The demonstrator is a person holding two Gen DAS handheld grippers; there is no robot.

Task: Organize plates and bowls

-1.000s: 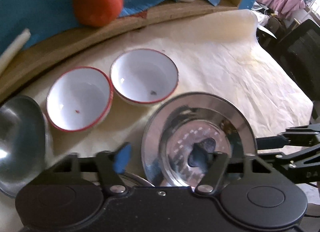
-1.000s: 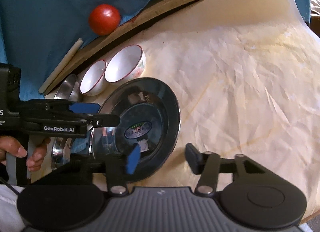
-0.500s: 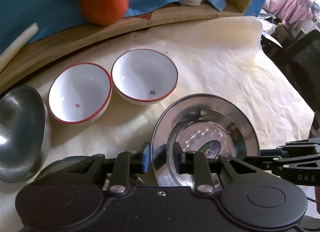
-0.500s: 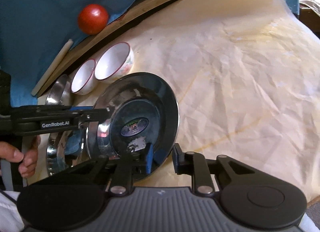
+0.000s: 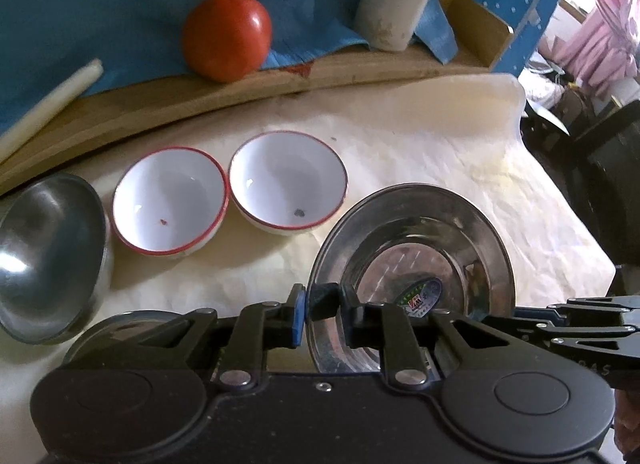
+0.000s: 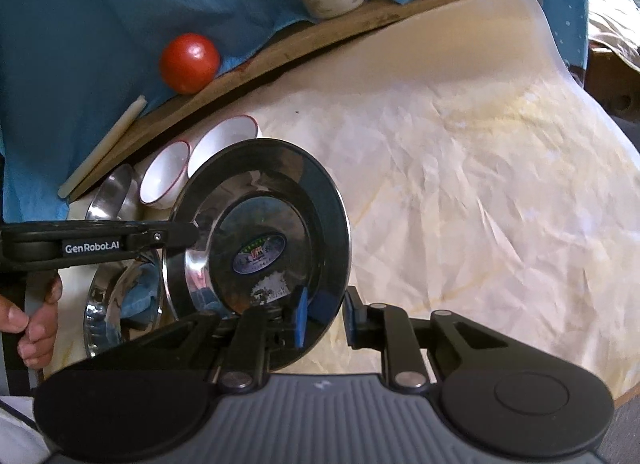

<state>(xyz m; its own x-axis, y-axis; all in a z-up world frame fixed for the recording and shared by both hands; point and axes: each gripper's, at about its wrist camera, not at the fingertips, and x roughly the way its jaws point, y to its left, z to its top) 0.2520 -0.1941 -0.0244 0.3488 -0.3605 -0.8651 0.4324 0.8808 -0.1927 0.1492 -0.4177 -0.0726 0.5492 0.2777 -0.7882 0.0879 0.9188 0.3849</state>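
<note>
Where the steel plate is: the steel plate [image 5: 412,264] is tipped up on edge over the paper-covered surface [image 5: 420,152], near side, sticker visible in its well. I cannot tell whether any part of its rim still touches the paper.
Left gripper: the left gripper [image 5: 322,318] has its jaws closing, nearly together, with the plate's rim between the blue pad and the black pad. From the right wrist view it reaches in from the left to the plate's left edge.
Right gripper: the right gripper [image 6: 326,318] is narrowed to a small gap and clamped on the near lower rim of the same plate.
Hand: a hand [image 6: 36,328] grips the left gripper's handle at the frame edge.
Second steel plate: the second steel plate [image 6: 120,304] lies flat on the paper, just left of and partly under the tipped plate.
Bowls: the steel bowl [image 5: 44,256], first red-rimmed bowl [image 5: 170,200] and second red-rimmed bowl [image 5: 286,180] stand in a row beyond the plates, both white bowls upright, empty and rim to rim.
Back edge: the wooden board [image 5: 240,92] runs behind the bowls. On it are the blue cloth [image 5: 100,4], a tomato [image 5: 226,36], a white tumbler [image 5: 392,4] and a pale stick [image 5: 48,104].
</note>
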